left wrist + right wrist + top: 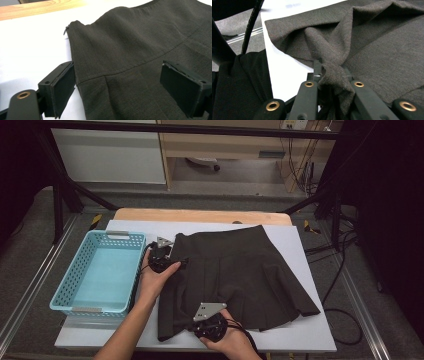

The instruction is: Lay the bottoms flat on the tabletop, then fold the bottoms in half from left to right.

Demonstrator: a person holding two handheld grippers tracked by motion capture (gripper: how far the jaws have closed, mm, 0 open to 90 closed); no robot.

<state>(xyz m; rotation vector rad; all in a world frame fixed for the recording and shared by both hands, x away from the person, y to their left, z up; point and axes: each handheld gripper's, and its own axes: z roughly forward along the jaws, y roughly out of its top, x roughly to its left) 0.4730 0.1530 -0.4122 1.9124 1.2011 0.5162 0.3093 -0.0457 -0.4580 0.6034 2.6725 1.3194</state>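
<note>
To the outside of your left gripper sits the blue basket, just beside your hand on the white table cover. That gripper's jaws stand wide and released — one pad at the skirt's side edge below the zipper, the other over the cloth near the waistband seam, neither pressing. The dark skirt lies flat ahead of it, spreading toward your right gripper, which is clenched on a bunched fold of the hem — cloth pulled up between its jaws at the near edge.
</note>
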